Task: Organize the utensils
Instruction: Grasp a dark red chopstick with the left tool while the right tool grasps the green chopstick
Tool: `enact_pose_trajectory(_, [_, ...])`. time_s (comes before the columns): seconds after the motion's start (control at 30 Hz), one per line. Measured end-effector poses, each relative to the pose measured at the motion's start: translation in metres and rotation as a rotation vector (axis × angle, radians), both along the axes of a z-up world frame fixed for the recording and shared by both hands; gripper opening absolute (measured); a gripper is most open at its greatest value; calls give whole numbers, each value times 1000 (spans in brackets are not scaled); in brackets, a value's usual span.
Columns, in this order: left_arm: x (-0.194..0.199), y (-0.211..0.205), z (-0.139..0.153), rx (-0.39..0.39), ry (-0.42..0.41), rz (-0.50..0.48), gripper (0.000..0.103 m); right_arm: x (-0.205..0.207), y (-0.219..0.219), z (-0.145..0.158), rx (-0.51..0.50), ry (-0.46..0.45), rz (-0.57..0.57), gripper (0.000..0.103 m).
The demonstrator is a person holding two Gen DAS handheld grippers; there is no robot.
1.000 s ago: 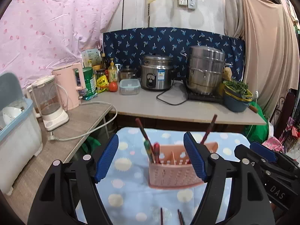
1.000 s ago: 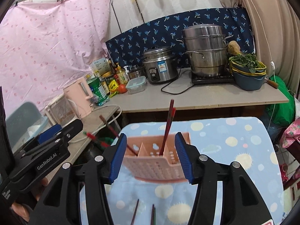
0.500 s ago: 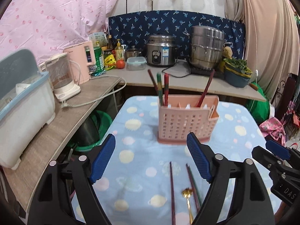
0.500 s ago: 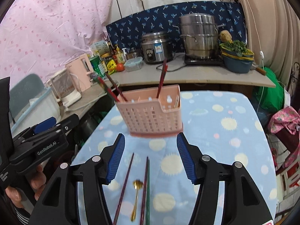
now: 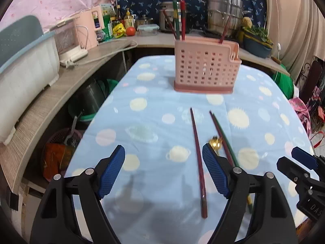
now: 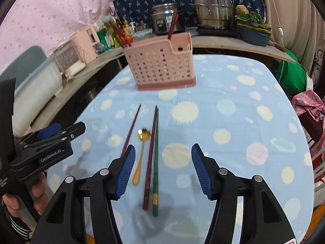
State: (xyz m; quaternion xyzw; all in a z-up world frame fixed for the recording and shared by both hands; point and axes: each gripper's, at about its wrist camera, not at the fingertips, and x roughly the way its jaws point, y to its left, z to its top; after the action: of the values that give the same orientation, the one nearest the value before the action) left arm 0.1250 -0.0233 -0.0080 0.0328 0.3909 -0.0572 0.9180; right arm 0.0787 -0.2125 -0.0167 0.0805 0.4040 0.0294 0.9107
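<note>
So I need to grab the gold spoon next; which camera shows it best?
The right wrist view: the gold spoon lies whole, bowl to handle. In the left wrist view only its bowl shows, behind the left hand-held gripper.

gold spoon — blurred (handle behind finger)

A home kitchen: a rice cooker, stacked steel steamer pot, sauce bottles and a bowl of greens line the worktop along the back wall.

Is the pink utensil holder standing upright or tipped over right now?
Upright. The pink utensil holder sits flat on its base on the blue cloth, and the chopsticks in it stick up past its rim.
</note>
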Motion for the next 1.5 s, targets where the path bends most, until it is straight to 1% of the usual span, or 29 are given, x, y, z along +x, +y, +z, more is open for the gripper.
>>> enact_pose_trajectory(0.13, [-7, 0, -21, 6, 45, -8, 75, -9, 4, -19, -1, 42, 1, 51])
enact_pose_trajectory(0.2, [-11, -1, -31, 12, 70, -18, 75, -11, 6, -27, -6, 62, 4, 44])
enact_pose_trajectory(0.3, [-16, -3, -41, 16, 96, -31, 75, -13, 10, -37, -14, 85, 11, 39])
enact_pose_trajectory(0.43, [-19, -6, -48, 12, 118, -43, 75, -16, 17, -47, -48, 98, 23, 32])
enact_pose_trajectory(0.47, [-20, -6, -50, 11, 124, -46, 75, -16, 19, -49, -54, 101, 25, 29])
enact_pose_trajectory(0.5, [-21, -7, -51, 12, 129, -48, 75, -17, 20, -51, -55, 107, 29, 26])
enact_pose_trajectory(0.6, [-22, -9, -55, 13, 141, -57, 75, -17, 22, -58, -54, 120, 37, 21])
enact_pose_trajectory(0.83, [-23, -13, -61, 11, 167, -74, 75, -18, 26, -66, -59, 135, 47, 18])
enact_pose_trajectory(1.17, [-22, -19, -71, 6, 201, -95, 75, -16, 26, -70, -64, 138, 46, 7])
enact_pose_trajectory(1.27, [-21, -19, -72, -3, 208, -98, 75, -16, 27, -70, -66, 138, 46, 7])
enact_pose_trajectory(1.3, [-21, -19, -73, -5, 210, -99, 74, -16, 26, -70, -68, 138, 47, 7])
enact_pose_trajectory(1.4, [-20, -20, -76, -16, 226, -106, 66, -16, 27, -70, -68, 137, 48, 7])
enact_pose_trajectory(1.47, [-21, -21, -76, -15, 224, -104, 64, -16, 27, -70, -68, 137, 47, 7])
enact_pose_trajectory(1.5, [-21, -21, -76, -16, 223, -108, 61, -16, 27, -71, -68, 137, 47, 7])
